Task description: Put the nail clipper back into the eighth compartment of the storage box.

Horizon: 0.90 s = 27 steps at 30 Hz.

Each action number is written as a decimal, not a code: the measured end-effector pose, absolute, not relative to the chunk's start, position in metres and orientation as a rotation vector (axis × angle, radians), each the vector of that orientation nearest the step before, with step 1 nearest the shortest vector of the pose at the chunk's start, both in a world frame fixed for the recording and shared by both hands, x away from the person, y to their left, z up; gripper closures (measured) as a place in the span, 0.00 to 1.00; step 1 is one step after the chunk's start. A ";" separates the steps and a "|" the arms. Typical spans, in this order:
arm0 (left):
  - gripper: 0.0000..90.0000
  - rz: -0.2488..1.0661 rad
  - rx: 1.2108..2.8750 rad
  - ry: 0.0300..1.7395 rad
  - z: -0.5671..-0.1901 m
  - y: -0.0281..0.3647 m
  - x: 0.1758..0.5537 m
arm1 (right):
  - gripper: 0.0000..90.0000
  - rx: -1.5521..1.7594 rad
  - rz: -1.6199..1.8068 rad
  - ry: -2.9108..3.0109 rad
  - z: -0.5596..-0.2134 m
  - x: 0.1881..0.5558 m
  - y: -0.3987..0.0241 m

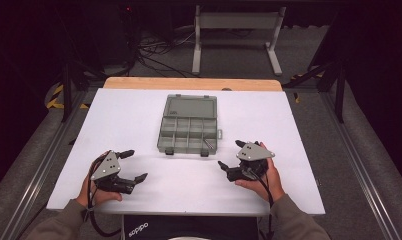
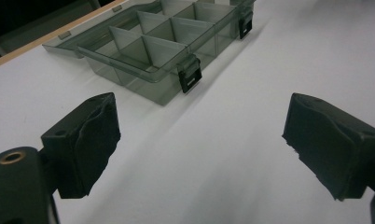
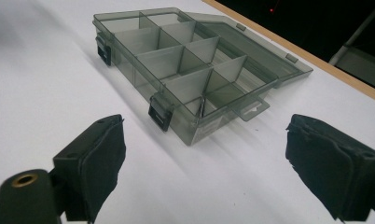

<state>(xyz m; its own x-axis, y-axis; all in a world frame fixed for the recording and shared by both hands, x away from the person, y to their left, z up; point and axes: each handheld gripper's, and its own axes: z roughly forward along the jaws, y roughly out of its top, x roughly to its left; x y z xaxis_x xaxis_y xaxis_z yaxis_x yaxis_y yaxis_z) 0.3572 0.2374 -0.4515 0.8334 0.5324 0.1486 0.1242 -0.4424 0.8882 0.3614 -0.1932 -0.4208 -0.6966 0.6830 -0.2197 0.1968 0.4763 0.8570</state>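
Observation:
A smoky clear plastic organiser box point(image 1: 189, 125) lies open in the middle of the white table, its lid folded back towards the far side. Dividers split it into several compartments point(image 3: 176, 60), and two black latches point(image 2: 190, 78) hang on its near wall. A thin dark screw-like item point(image 1: 208, 143) lies in the near right compartment. My left gripper point(image 1: 134, 165) rests at the near left of the table, open, with bare table between its pads point(image 2: 87, 144). At the near right my right gripper point(image 1: 231, 155) is open as well, pointing at the box's near right corner point(image 3: 195, 135).
The white table top point(image 1: 269, 115) ends in a wooden strip point(image 1: 189, 83) at the far edge. Beyond it stand a grey metal frame point(image 1: 236, 35) and loose cables point(image 1: 159, 50) on the floor. Black metal rails run along both sides of the table.

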 end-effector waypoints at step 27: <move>1.00 0.472 2.062 0.390 -0.445 0.226 0.373 | 1.00 0.717 1.154 2.240 -0.418 0.361 -0.197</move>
<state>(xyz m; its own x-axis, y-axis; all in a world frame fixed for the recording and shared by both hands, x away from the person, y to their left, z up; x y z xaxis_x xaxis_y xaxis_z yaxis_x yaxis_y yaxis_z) 0.3728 0.2263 -0.4445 0.8746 0.4527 0.1739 0.0857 -0.4972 0.8634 0.3608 -0.1970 -0.4180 -0.7272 0.6562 -0.2012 0.2174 0.4982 0.8393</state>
